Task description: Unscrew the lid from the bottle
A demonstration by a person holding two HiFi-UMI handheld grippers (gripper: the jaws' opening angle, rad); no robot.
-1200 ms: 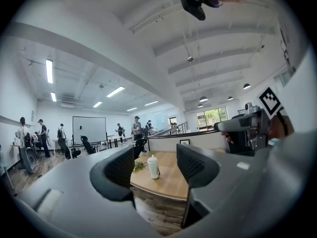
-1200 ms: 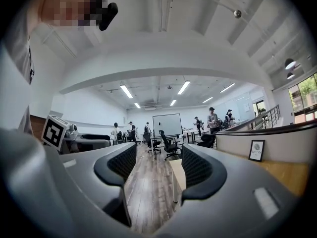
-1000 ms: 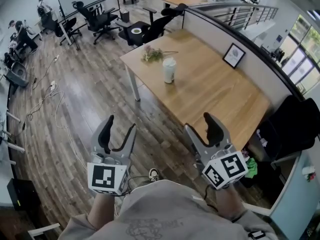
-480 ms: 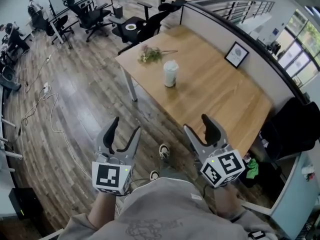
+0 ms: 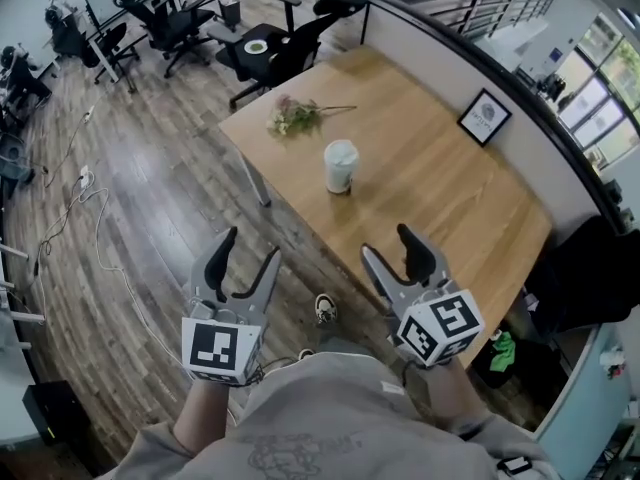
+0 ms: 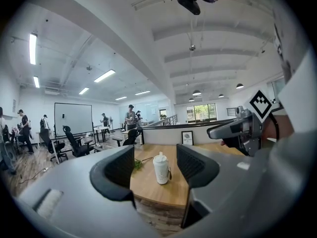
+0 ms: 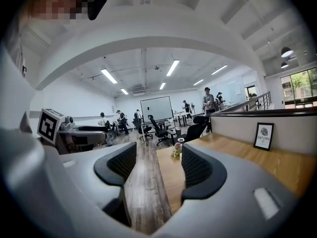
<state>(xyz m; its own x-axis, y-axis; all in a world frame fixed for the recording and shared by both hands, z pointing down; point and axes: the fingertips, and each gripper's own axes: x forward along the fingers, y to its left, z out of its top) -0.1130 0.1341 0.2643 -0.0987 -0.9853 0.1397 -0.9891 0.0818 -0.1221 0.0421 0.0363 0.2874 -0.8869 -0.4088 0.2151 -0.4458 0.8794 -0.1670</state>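
A white bottle (image 5: pixel 341 166) with a white lid stands upright on the wooden table (image 5: pixel 430 198), near its left edge. Both grippers are held low in front of the person, short of the table and well apart from the bottle. My left gripper (image 5: pixel 248 250) is open with nothing between its jaws; in the left gripper view the far-off bottle (image 6: pixel 160 168) shows through the gap between its fingers (image 6: pixel 118 172). My right gripper (image 5: pixel 390 245) is open and empty too, over the table's near edge, and its fingers (image 7: pixel 200 170) frame the floor and the table's corner.
A sprig of flowers (image 5: pixel 297 115) lies at the table's far left end, and a framed picture (image 5: pixel 485 118) leans on the partition behind. Office chairs (image 5: pixel 280 53) stand beyond the table. Cables (image 5: pixel 90 198) trail over the wood floor. A dark chair (image 5: pixel 590 278) sits at the right.
The person has stepped towards the table, so the table and bottle sit nearer the grippers. Both grippers stay open and empty, held much the same.
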